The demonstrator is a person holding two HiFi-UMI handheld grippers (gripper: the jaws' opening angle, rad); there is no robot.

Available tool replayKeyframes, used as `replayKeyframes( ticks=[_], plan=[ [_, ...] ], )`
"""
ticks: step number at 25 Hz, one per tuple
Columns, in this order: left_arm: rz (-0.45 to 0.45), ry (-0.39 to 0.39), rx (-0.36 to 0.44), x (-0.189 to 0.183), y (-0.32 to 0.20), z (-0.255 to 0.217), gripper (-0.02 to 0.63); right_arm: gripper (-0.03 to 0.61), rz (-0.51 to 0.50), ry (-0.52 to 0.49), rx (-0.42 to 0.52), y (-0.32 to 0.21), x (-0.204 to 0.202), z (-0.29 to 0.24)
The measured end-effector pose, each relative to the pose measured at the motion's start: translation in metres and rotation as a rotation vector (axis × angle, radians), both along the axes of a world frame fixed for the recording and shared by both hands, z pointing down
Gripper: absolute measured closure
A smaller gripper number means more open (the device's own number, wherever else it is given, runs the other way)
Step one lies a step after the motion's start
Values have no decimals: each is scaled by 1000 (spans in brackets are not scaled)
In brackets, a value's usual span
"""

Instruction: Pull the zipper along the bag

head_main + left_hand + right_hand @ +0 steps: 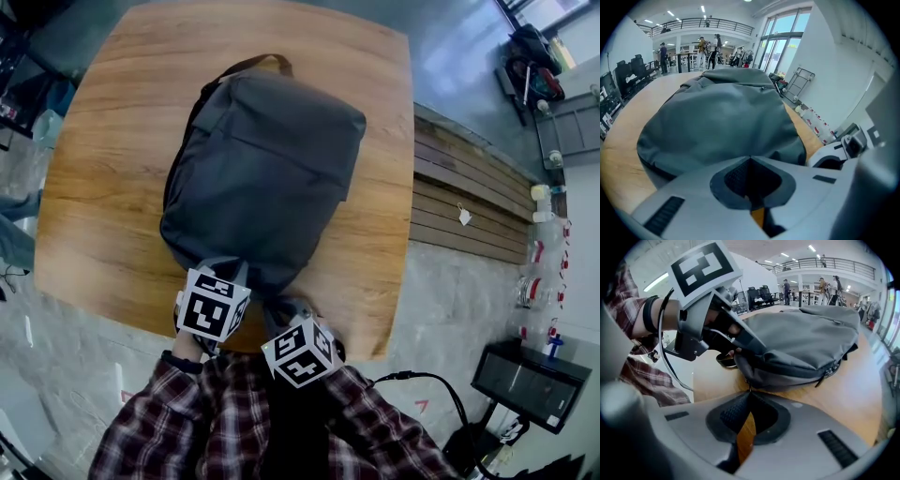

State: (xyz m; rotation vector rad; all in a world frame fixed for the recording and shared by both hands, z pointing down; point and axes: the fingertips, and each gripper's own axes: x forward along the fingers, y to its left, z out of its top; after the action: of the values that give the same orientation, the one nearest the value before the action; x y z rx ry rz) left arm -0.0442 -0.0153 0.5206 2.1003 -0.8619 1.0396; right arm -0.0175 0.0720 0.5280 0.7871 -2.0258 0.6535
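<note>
Right gripper view: right tool clenched, seemingly pinching a small pull tab at the near end of the bag, which lies flat on the desk. Left tool clenched on fabric there, bracing. Step: pull about to start. Next: draw the tab along the bag's side under steady tension. Desk edge is close behind the bag's near end; open wood lies right of the bag.

Bag: one, grey.
Table: one, wooden.
Grippers: two, a left gripper and a right gripper, both at the bag's near end.
Marker cubes: two, one on each gripper.
Black box: one, on the floor, near right.
</note>
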Motion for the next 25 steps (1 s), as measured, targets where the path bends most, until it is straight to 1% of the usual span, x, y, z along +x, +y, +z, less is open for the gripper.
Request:
replayKeyframes(
  ticks=[2, 5, 7, 11, 14, 18, 20, 22, 23, 25],
  plan=[
    [12, -4, 3, 1, 0, 0, 606, 569, 20, 33, 18, -4, 19, 1],
    [32, 11, -13, 4, 4, 1, 606, 569, 76, 65, 33, -18, 58, 2],
    [39, 22, -15, 4, 5, 0, 606, 569, 68, 99, 57, -34, 71, -1],
    [39, 50, -11, 6, 3, -1, 606, 568, 26, 146, 85, -60, 85, 1],
    [31, 70, -10, 8, 5, 0, 606, 563, 62, 137, 81, -79, 98, 4],
    [14, 96, -25, 9, 6, 0, 606, 561, 163, 102, 49, -95, 117, 8],
    [16, 98, -59, 7, 6, -1, 606, 569, 189, 85, 41, -91, 115, 8],
    [12, 102, -103, 6, 3, -12, 606, 571, 214, 58, 35, -84, 110, 5],
    [0, 118, -105, 9, -3, -24, 606, 571, 227, 38, 30, -81, 107, 3],
    [-35, 195, -81, 23, -17, -51, 606, 571, 230, 11, 24, -73, 96, 1]
  ],
)
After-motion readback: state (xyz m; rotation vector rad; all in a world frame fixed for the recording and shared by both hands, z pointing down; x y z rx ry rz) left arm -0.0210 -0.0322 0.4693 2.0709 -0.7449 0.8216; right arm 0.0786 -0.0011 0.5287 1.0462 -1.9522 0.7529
